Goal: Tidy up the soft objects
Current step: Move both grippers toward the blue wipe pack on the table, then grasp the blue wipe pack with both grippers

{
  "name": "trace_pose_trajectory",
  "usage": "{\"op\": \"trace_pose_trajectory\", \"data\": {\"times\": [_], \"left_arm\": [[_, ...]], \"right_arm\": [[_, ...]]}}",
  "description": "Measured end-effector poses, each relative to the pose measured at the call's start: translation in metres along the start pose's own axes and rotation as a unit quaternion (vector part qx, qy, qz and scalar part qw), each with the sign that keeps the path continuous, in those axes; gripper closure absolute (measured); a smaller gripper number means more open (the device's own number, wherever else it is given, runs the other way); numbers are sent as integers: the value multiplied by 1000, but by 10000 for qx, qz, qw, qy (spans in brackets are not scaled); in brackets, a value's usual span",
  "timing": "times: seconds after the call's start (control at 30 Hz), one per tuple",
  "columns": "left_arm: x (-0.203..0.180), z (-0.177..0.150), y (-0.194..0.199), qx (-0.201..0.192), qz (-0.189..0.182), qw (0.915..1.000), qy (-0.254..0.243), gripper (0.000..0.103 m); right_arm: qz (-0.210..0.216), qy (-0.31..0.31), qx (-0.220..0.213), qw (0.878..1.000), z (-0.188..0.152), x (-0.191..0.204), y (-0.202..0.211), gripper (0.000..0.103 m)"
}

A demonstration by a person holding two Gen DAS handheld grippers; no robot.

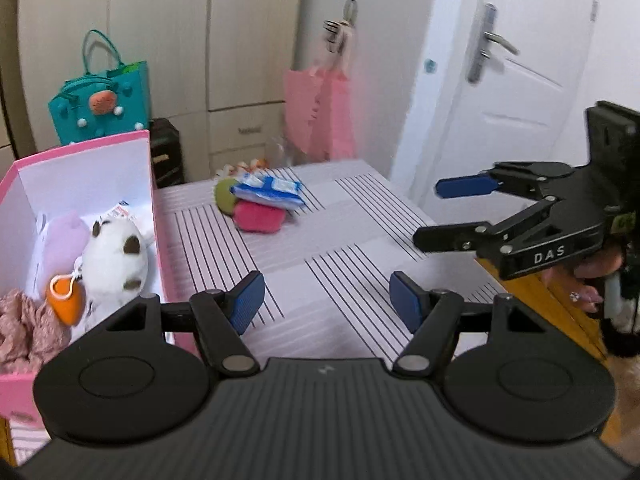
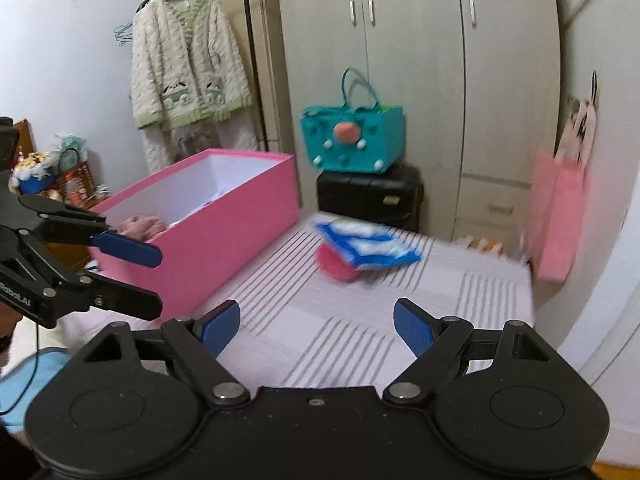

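Note:
A pink box [image 1: 158,240] stands at the left of the striped table [image 1: 332,248]; inside lie a white plush [image 1: 116,258], an orange keychain toy [image 1: 66,300] and pinkish cloth [image 1: 24,328]. Farther back on the table, a blue-white packet [image 1: 268,190] rests on a pink soft pad [image 1: 258,218] beside a green one [image 1: 223,196]. My left gripper [image 1: 326,300] is open over the table, nothing between its blue pads. My right gripper [image 2: 316,326] is open and empty too, with the packet [image 2: 366,248] and the box [image 2: 224,236] ahead of it.
A teal bag [image 2: 354,140] sits on a black case [image 2: 370,196] behind the table, in front of the wardrobe. A pink paper bag [image 1: 318,114] hangs on the wall by the white door [image 1: 516,92]. A cream garment [image 2: 188,68] hangs at the left.

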State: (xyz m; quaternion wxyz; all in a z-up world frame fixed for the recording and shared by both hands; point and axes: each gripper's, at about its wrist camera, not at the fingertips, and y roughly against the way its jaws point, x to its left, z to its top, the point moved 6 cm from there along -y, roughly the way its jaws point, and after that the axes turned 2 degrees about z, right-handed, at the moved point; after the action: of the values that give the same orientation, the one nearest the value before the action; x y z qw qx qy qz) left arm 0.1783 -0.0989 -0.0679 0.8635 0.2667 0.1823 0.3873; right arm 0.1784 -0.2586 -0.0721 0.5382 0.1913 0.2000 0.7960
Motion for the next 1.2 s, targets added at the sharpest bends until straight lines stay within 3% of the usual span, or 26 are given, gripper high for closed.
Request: {"op": "trace_pose_trajectory", "data": {"times": [0.13, 0.2, 0.43, 0.63, 0.87, 1.0, 1.2], "left_arm": [[3, 11, -31, -120, -254, 9992, 293, 36], [3, 17, -42, -248, -180, 9991, 309, 36], [19, 41, -86, -707, 608, 9940, 565, 36], [29, 54, -106, -1259, 1505, 9794, 471, 36], [36, 56, -136, -727, 1458, 9809, 1060, 37], [42, 51, -146, -538, 1433, 9779, 1426, 37], [50, 45, -158, -341, 1325, 9744, 1782, 62]], "right_arm": [[15, -126, -102, 9999, 17, -29, -23, 16], [142, -309, -84, 9994, 24, -44, -37, 16], [385, -603, 214, 9972, 46, -81, -88, 17], [607, -924, 474, 9927, 60, -105, -138, 32], [660, -1004, 679, 9904, 65, -122, -190, 41], [590, -1450, 974, 9829, 55, -138, -217, 53], [886, -1842, 960, 9742, 46, -152, -234, 55]]}}
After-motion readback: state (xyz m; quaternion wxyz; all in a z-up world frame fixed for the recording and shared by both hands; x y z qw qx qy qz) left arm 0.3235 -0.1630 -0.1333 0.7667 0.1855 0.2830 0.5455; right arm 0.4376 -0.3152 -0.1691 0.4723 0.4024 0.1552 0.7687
